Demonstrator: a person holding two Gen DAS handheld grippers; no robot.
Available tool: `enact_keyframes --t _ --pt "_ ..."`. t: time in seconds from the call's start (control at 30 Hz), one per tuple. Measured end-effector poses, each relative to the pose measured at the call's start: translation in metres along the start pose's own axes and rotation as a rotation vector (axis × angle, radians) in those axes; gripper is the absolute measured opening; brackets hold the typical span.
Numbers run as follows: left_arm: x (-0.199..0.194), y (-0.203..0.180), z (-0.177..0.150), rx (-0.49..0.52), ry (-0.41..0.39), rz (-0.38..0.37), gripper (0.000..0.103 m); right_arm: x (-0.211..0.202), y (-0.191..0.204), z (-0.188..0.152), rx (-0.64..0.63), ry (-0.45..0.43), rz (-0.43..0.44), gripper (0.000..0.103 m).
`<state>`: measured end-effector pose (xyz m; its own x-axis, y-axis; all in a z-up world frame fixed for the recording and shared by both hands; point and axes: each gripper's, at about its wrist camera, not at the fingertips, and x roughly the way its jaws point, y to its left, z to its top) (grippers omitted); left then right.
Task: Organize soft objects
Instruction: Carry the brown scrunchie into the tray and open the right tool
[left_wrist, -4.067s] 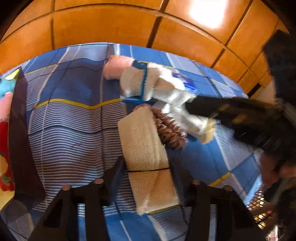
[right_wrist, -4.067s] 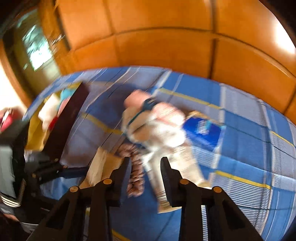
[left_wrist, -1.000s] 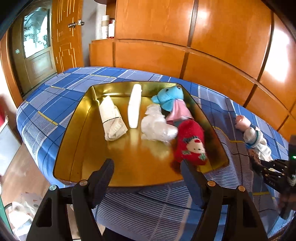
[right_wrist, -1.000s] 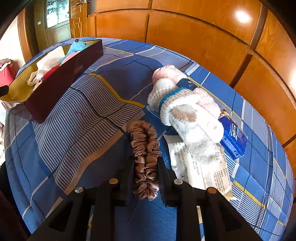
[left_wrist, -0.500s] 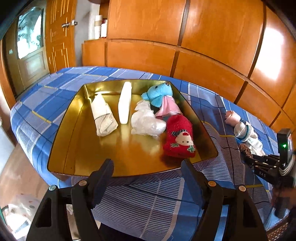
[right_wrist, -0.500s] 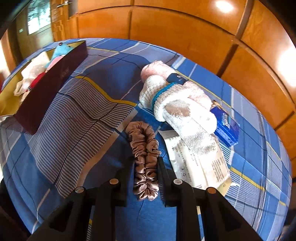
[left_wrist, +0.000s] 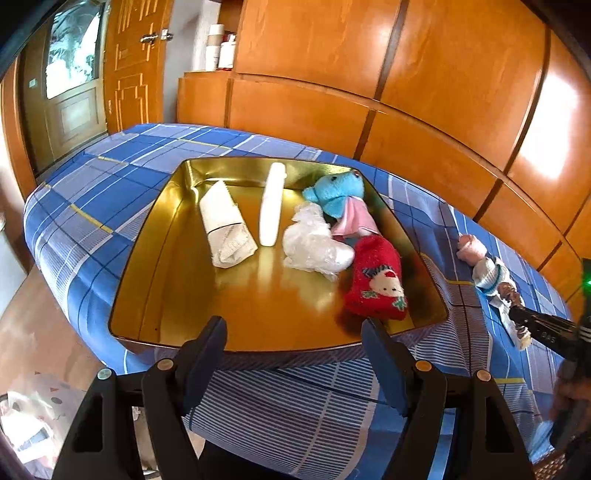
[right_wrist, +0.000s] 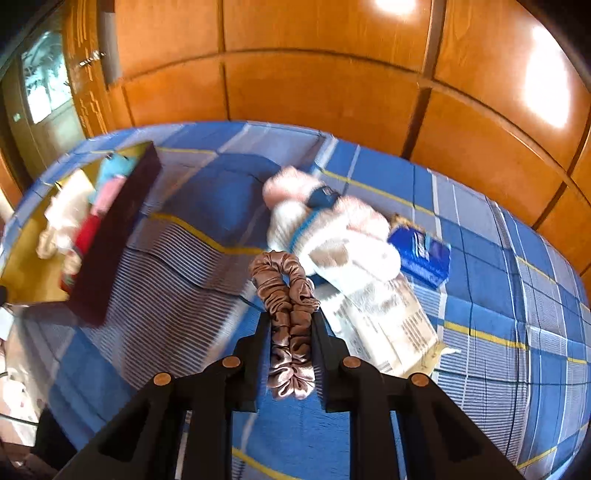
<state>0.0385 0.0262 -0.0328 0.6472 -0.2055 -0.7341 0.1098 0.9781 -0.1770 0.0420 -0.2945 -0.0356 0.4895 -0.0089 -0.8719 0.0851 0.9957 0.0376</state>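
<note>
My right gripper (right_wrist: 291, 328) is shut on a brown satin scrunchie (right_wrist: 286, 295), which hangs lifted off the blue checked bedspread (right_wrist: 491, 280). Behind it lie white and pink fluffy socks (right_wrist: 325, 236) on a printed paper sheet (right_wrist: 384, 325). In the left wrist view my left gripper (left_wrist: 295, 336) stands open and empty over the near edge of a gold box lid (left_wrist: 177, 295). That lid holds a beige rolled cloth (left_wrist: 225, 229), a white stick (left_wrist: 272, 203), a crumpled white plastic bag (left_wrist: 314, 243), a blue plush (left_wrist: 336, 194) and a red sock (left_wrist: 376, 284).
A blue packet (right_wrist: 421, 251) lies right of the socks. Orange wooden panels (left_wrist: 406, 103) run behind the bed. A door (left_wrist: 70, 85) stands at the far left. The bed's near edge drops to a floor with bags (left_wrist: 26, 417).
The right gripper has risen and rolled with the scrunchie, lifting it off the bedspread. The left gripper has stayed over the gold lid, open as before.
</note>
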Motion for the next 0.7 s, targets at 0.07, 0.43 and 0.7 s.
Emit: enact_keyframes --t 0.07,0.43,0.7 --pt "0.001 0.005 0.001 -0.017 0.003 0.004 0.076 -0.002 0.006 0.003 -0.016 -0.008 0.008 0.019" --pt "-0.001 0.032 0.002 -0.068 0.007 0.059 0.076 -0.032 0.060 0.024 -0.046 -0.121 0.187 0.019" --pt "-0.008 0.053 0.009 -0.119 -0.019 0.095 0.079 -0.022 0.181 0.044 -0.270 -0.069 0.450 0.019"
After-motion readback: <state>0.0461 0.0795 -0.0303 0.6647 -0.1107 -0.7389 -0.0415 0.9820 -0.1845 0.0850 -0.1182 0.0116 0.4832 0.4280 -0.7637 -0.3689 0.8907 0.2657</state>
